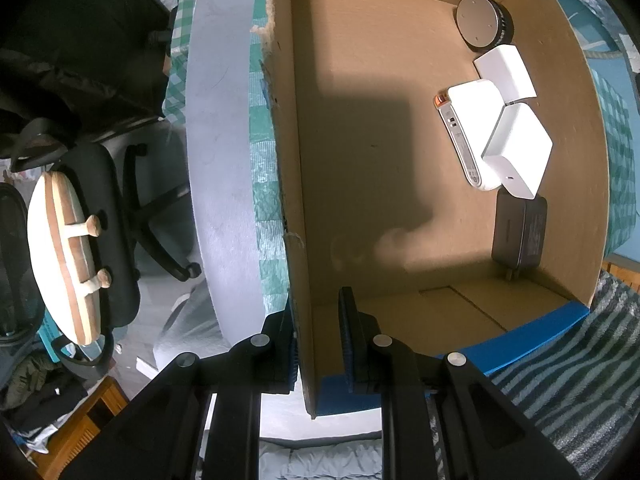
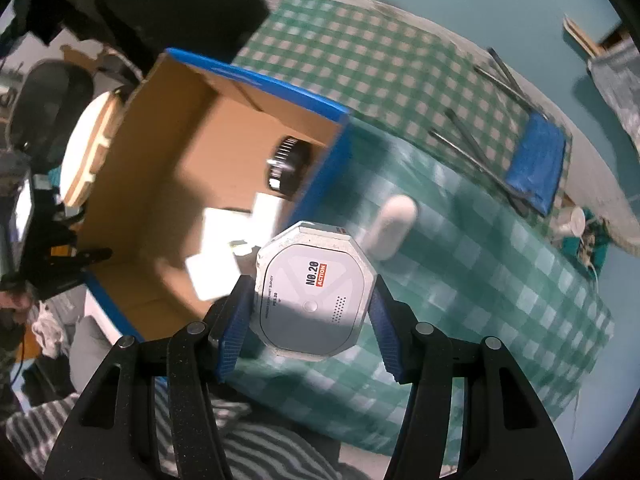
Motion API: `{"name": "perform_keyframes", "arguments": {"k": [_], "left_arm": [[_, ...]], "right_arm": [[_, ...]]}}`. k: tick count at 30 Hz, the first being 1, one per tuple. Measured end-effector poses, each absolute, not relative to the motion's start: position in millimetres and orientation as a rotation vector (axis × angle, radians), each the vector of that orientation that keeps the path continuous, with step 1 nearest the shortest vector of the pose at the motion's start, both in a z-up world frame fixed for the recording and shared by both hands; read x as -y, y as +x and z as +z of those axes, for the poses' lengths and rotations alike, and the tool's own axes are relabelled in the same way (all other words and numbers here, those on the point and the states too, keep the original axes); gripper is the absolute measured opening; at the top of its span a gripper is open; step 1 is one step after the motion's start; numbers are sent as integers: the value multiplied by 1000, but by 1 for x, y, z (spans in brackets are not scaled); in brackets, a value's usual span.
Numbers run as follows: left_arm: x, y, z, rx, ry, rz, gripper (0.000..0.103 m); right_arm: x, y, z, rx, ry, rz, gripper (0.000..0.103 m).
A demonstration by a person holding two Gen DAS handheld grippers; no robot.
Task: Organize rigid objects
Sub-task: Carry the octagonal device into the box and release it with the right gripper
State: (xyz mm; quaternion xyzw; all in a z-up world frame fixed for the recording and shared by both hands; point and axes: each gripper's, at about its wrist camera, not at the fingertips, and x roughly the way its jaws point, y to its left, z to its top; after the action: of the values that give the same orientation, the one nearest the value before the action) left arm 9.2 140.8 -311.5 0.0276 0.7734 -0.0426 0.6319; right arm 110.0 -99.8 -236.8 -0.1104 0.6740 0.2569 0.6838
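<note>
**Charger on its way to the box**

Right gripper (image 2: 310,312) clamps an octagonal grey charger (image 2: 314,294) above the checked cloth (image 2: 500,272), just beside the box (image 2: 256,84). Left gripper (image 1: 316,344) pinches the box wall, steadying it. Next, I judge: carry over the rim, lower onto bare cardboard beside the 5 gadgets, release. Chairs (image 1: 120,208) crowd the room behind.

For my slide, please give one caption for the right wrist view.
Right hand-held gripper holds an octagonal grey device above the checked cloth, beside the open cardboard box.
</note>
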Motion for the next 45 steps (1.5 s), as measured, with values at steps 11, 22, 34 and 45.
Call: {"name": "perform_keyframes", "arguments": {"k": [11, 22, 34, 45], "left_arm": [[-141, 7, -311, -1764, 70, -96, 17], [-140, 4, -310, -1759, 66, -93, 17], [-139, 4, -310, -1763, 71, -91, 17], [-137, 4, -311, -1765, 75, -89, 17]], "right_arm": [[45, 89, -239, -1497, -317, 702, 57], [26, 84, -273, -1523, -421, 679, 57], [29, 88, -270, -1498, -370, 662, 58], [48, 107, -248, -1462, -289, 629, 59]]}}
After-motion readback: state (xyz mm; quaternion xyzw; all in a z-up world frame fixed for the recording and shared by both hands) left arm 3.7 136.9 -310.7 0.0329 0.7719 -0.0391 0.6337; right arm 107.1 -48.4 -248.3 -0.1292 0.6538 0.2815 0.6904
